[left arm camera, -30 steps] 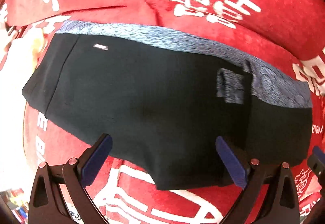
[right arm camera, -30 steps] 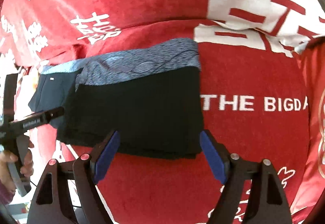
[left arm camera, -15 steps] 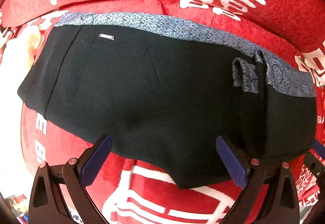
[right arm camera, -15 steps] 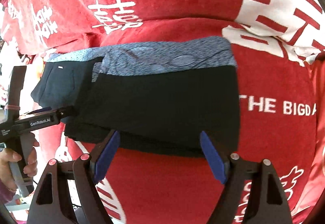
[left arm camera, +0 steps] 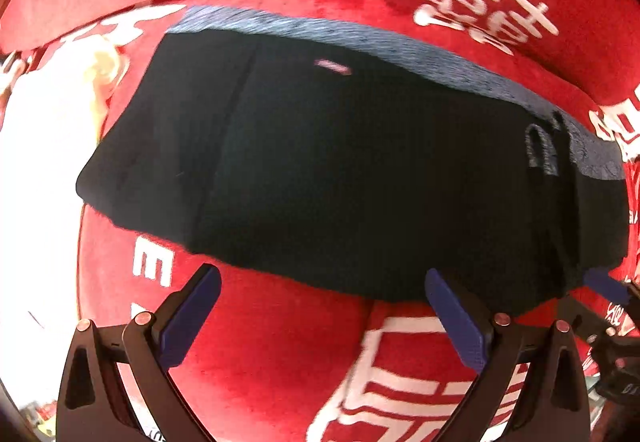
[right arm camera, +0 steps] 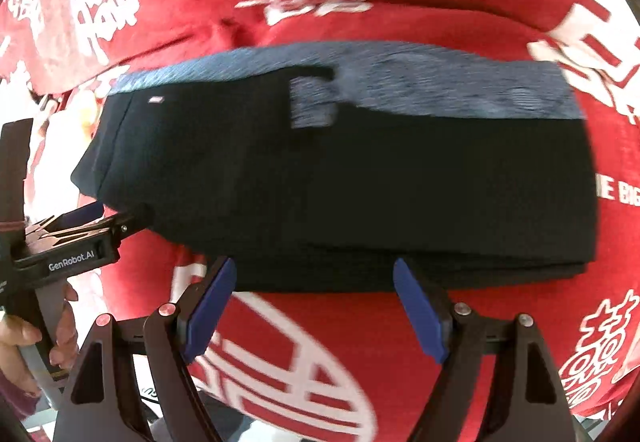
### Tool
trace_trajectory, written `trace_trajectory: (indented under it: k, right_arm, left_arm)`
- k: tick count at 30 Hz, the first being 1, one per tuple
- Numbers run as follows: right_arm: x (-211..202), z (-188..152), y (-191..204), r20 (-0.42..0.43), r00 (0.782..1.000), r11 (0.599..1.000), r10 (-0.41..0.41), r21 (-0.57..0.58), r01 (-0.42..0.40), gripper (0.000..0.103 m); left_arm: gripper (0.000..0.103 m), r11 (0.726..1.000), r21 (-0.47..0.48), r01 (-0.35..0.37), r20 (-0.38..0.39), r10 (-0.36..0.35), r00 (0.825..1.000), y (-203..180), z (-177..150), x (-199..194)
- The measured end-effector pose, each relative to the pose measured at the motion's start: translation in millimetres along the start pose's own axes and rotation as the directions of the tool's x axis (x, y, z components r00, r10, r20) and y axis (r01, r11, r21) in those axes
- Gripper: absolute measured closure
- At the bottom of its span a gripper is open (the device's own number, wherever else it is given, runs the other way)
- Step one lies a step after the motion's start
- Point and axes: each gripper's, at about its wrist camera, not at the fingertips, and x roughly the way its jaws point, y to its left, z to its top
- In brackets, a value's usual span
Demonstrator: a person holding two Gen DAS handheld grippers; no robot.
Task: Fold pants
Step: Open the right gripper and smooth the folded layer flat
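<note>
Black pants [left arm camera: 360, 177] with a blue-grey waistband [left arm camera: 400, 41] lie folded into a wide band on a red cloth [left arm camera: 280, 362]; a belt loop [left arm camera: 540, 149] shows near their right end. My left gripper [left arm camera: 324, 298] hangs open over the pants' near edge, holding nothing. In the right wrist view the pants [right arm camera: 380, 181] fill the middle, and my right gripper [right arm camera: 316, 302] stands open just in front of their near edge, also empty. The left gripper [right arm camera: 100, 226], held by a hand [right arm camera: 24, 338], sits at the pants' lower left corner.
The red cloth [right arm camera: 400, 1] with white characters covers the whole surface and forms a raised crease behind the waistband. A bright white and cream patch [left arm camera: 52, 145] lies past the pants' left end. The right gripper's blue tip [left arm camera: 604, 286] shows at the left wrist view's right edge.
Both grippers slid left along the pants' near edge, so the pants shifted right in both views. Both stayed open and empty. The pants have not moved on the cloth.
</note>
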Motion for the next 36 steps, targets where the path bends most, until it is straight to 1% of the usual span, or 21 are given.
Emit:
trace_trajectory:
  k: [3, 6, 10, 14, 16, 19, 24, 27, 29, 31, 33, 34, 36]
  right_arm:
    - [11.6, 1.4, 21.7, -0.035, 0.999, 1.000, 0.004, -0.019, -0.005, 0.019]
    - [19.0, 1.8, 38.2, -0.053, 0.998, 0.998, -0.043, -0.051, 0.040, 0.012]
    - [20.8, 2.2, 43.8, -0.066, 0.995, 0.996, -0.073, -0.061, 0.069, 0.011]
    - [18.5, 2.4, 49.1, -0.073, 0.994, 0.994, -0.084, -0.073, 0.079, 0.011]
    - [19.7, 2.8, 55.3, -0.074, 0.993, 0.993, -0.087, -0.086, 0.081, 0.011]
    - [24.2, 5.3, 60.3, -0.080, 0.990, 0.989, -0.114, -0.101, 0.106, 0.009]
    - [24.4, 6.7, 62.6, -0.071, 0.991, 0.990, -0.114, -0.094, 0.107, 0.009]
    - [19.3, 7.5, 74.3, -0.046, 0.995, 0.986, -0.093, -0.141, 0.086, 0.009]
    - [18.3, 6.7, 81.0, -0.041, 0.997, 0.985, -0.068, -0.161, 0.061, 0.009]
    - [21.3, 6.7, 86.5, -0.053, 0.998, 0.986, -0.032, -0.166, 0.022, 0.009]
    - [25.6, 7.5, 86.9, -0.072, 0.997, 0.988, -0.007, -0.153, -0.004, 0.009]
    - [28.2, 7.5, 87.7, -0.079, 0.997, 0.990, 0.004, -0.143, -0.015, 0.009]
    - [31.2, 7.3, 86.2, -0.089, 0.996, 0.991, 0.020, -0.127, -0.031, 0.009]
  left_arm:
    - [0.001, 0.999, -0.043, 0.021, -0.003, -0.021, 1.000, 17.0, -2.1, 1.7]
    - [0.001, 0.996, -0.082, 0.036, -0.004, -0.037, 0.999, 31.1, -6.0, 2.5]
    - [0.001, 0.991, -0.122, 0.051, -0.005, -0.052, 0.999, 44.2, -10.0, 4.5]
    - [0.001, 0.986, -0.153, 0.060, -0.002, -0.061, 0.998, 52.0, -10.1, 4.0]
    - [0.001, 0.984, -0.164, 0.062, 0.004, -0.062, 0.998, 56.7, -10.6, 3.2]
    - [0.001, 0.981, -0.185, 0.054, 0.011, -0.053, 0.999, 69.1, -14.7, 1.5]
    - [0.001, 0.975, -0.223, 0.024, 0.034, -0.017, 0.999, 88.3, -17.6, 1.9]
    - [0.001, 0.963, -0.266, 0.036, 0.058, -0.021, 0.998, 102.4, -16.1, 1.7]
    - [0.001, 0.952, -0.297, 0.082, 0.078, -0.061, 0.995, 113.6, -15.7, 0.8]
    - [0.001, 0.930, -0.325, 0.173, 0.116, -0.143, 0.983, 123.3, -15.9, 2.0]
    - [0.001, 0.896, -0.347, 0.276, 0.159, -0.234, 0.959, 131.2, -16.4, 4.5]
    - [0.001, 0.869, -0.361, 0.337, 0.183, -0.289, 0.940, 136.4, -16.5, 7.4]
    - [0.001, 0.841, -0.369, 0.395, 0.221, -0.334, 0.916, 141.0, -14.8, 9.5]
